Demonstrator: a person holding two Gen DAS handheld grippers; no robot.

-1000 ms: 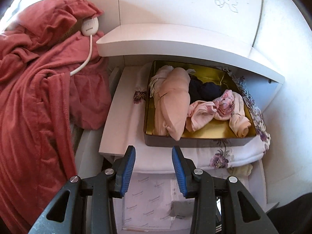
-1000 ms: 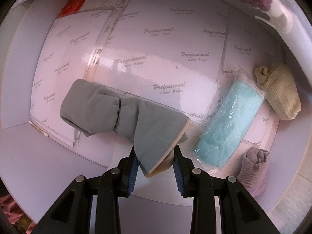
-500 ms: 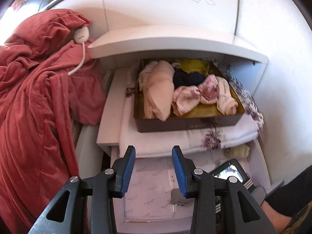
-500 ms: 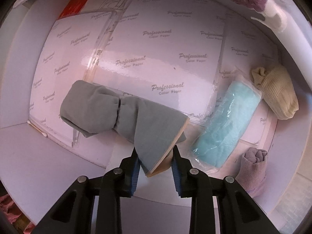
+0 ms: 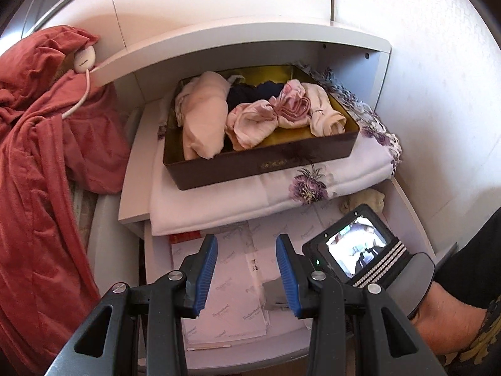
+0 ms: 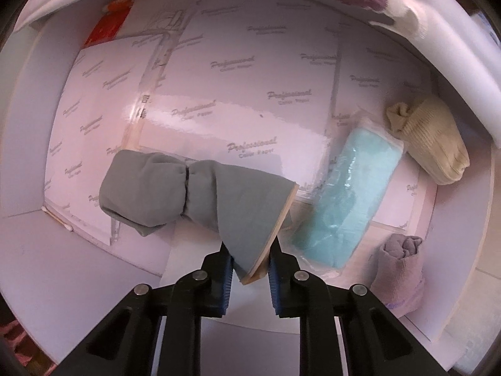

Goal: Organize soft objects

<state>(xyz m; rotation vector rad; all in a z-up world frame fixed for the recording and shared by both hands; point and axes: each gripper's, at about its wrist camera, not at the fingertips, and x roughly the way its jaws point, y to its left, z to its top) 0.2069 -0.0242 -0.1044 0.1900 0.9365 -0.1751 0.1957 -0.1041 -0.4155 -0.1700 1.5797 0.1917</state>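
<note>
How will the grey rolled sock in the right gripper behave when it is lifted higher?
The grey rolled sock will probably flop: only its cuff end sits in the right gripper, and the bundle hangs out sideways. It looks light and soft, so breakage seems unlikely. The knit fabric should grip the pads fairly well.

We see a tin box (image 5: 260, 169) with a glossy gold metal lining, resting on smooth folded floral cloth (image 5: 281, 194). The red robe (image 5: 37, 156) looks like soft matt velour. Glossy printed paper sheets (image 6: 238, 100) reflect light. The grey sock bundle (image 6: 188, 194) is fine matt knit, the beige socks (image 6: 429, 144) ribbed, and the teal cloth (image 6: 347, 200) sits in shiny clear plastic.
</note>
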